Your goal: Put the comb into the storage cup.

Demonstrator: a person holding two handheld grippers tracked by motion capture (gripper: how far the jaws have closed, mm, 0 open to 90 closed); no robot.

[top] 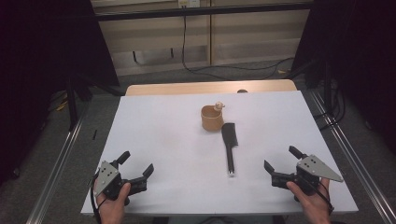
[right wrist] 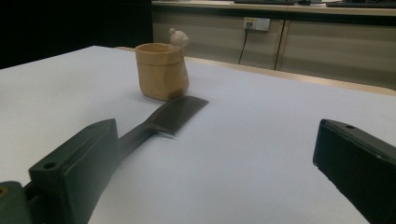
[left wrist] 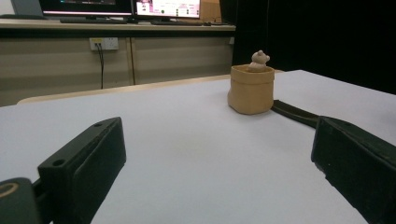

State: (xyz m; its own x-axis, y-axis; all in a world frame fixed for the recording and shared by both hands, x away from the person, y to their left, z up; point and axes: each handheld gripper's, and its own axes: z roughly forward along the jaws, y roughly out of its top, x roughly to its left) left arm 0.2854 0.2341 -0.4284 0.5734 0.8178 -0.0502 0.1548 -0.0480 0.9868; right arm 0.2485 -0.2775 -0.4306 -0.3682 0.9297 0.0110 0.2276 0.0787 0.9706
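- A table point(top: 159, 140) with a white top; a wooden strip shows along its far edge.
- A tan cup point(top: 212, 118) stands near the middle, a small figure on its rim.
- A black comb point(top: 229, 145) lies just beside the cup, handle toward the person.

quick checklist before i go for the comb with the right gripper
1. Right gripper open: ok, jaws stand wide apart.
2. Comb free to grasp: ok, it lies flat on the table, handle toward the person.
3. Path to the comb: ok, nothing lies between.
4. Left gripper out of the way: ok, open, at the near left edge.
5. Cup apart from the comb: cannot tell, the comb's head lies right beside it.
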